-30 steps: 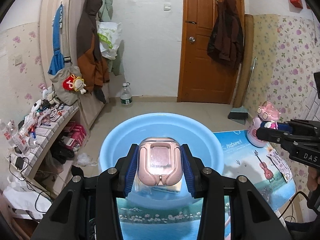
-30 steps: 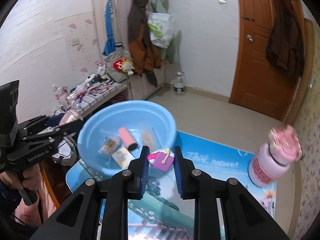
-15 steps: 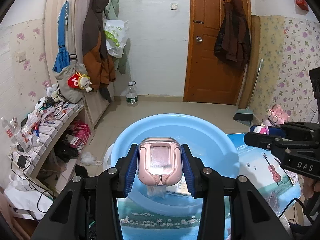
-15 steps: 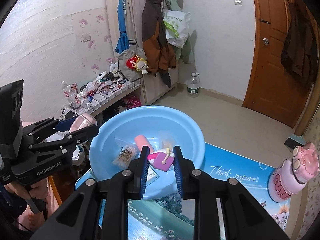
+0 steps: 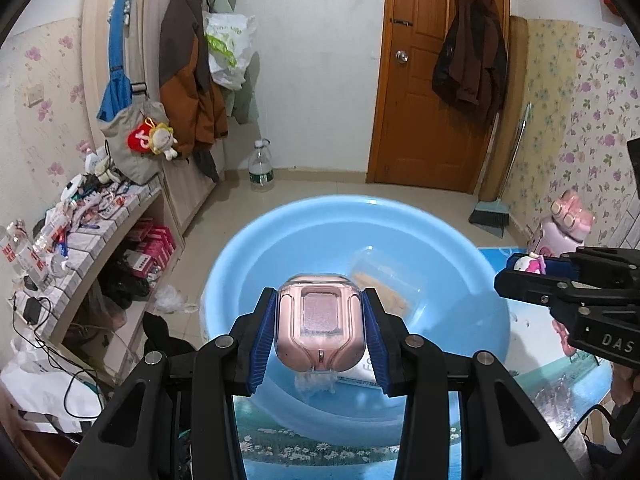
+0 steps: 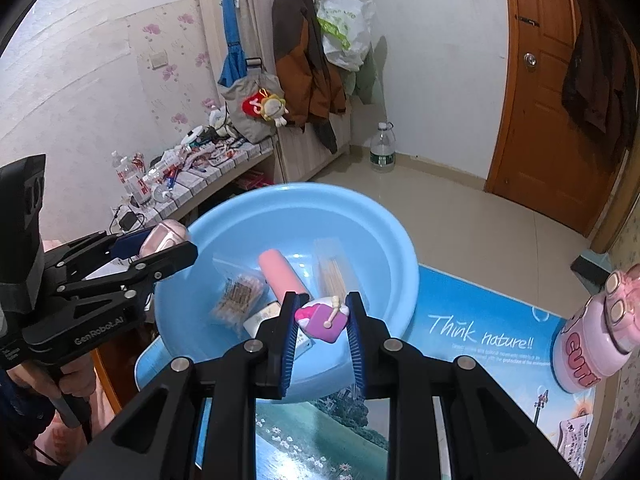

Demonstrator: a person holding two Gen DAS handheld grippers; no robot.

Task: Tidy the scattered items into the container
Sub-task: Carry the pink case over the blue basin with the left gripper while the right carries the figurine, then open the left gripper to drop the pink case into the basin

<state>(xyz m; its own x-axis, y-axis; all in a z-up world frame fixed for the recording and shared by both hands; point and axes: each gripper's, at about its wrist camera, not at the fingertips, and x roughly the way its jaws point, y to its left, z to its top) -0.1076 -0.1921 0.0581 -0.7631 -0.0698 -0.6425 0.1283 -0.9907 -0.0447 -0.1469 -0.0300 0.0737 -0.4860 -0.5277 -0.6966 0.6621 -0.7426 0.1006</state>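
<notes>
Pink, glossy and hard-shelled: the earbud case (image 5: pixel 321 322) sits clamped between the blue pads of the left gripper (image 5: pixel 321 326), held by its two flat sides, lid end away from the wrist, in the air over the near part of the blue basin (image 5: pixel 460 256). Right gripper (image 6: pixel 322 320) is closed on a small pink-and-purple toy (image 6: pixel 321 319), also over the basin's near rim as seen from its own wrist view. Basin stands on the printed blue table mat (image 6: pixel 480 340); it already holds a pink cylinder (image 6: pixel 280 274), a clear bag of small brown sticks (image 6: pixel 238 296), a clear packet of pale sticks (image 6: pixel 332 272) and a white box (image 6: pixel 266 318), partly hidden by the fingers. Pink cartoon bottle (image 6: pixel 592 332) stands on the mat, well apart from the basin, not yet collected. Handling notes, judged: case looks light, rigid and slick, with rounded corners, so a grip across the flat faces is the sound one; pinched near a corner it would likely squirt out. Toy looks light, stiff plastic with a thin protruding pin that could snap if squeezed there; hold by the body. Both should tolerate a short drop onto the contents. Bottle likely heavier; take it round the waist.
</notes>
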